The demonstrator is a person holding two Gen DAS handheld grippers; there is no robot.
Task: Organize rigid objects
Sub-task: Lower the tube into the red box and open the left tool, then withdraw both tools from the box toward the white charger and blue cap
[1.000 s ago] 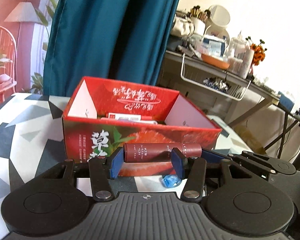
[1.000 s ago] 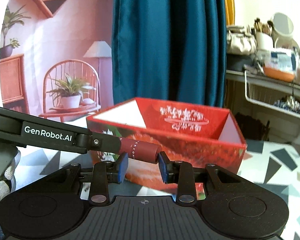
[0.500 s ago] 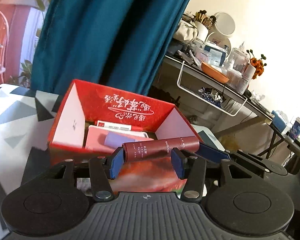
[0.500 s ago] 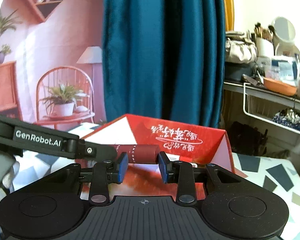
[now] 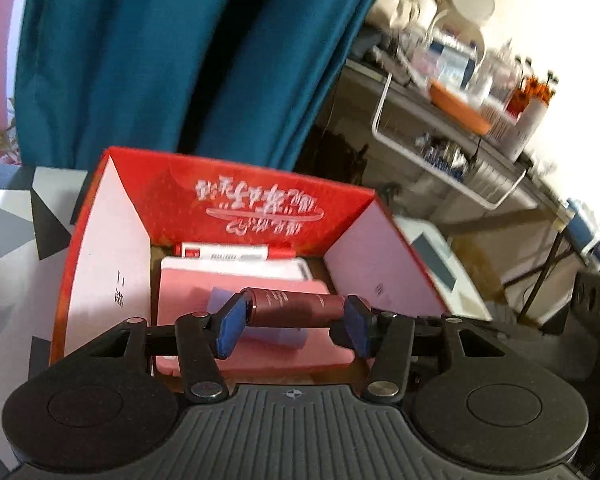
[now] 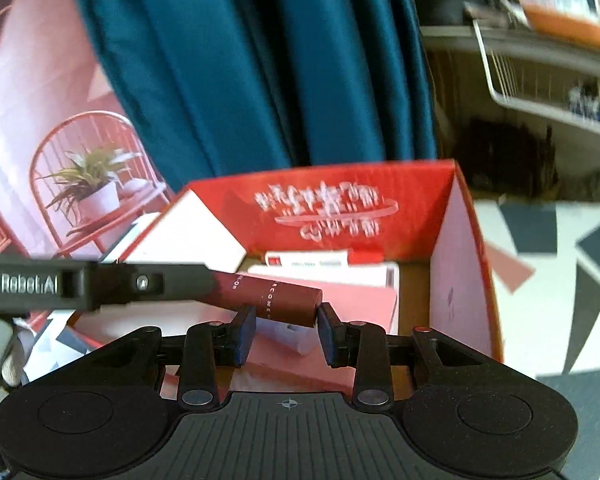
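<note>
While the left gripper [image 5: 294, 325] clamps a maroon tube [image 5: 296, 307] endwise at frame centre, the right gripper [image 6: 286, 330] brackets its tip, contact unclear, over a red box [image 5: 260, 188] holding a pink case [image 5: 204, 292] and a white-red carton [image 5: 224, 251].

The shelf clutter [image 5: 460, 80] is blurred beyond telling. The pink case [image 5: 260, 292] in the red box [image 5: 112, 240] lies partly hidden behind the dark red tube [image 5: 296, 308]. The tube's small print is unreadable.

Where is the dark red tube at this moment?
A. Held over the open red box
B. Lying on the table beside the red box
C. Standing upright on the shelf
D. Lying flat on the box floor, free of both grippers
A: the dark red tube sits between the left gripper fingers, above the red box interior.
</note>
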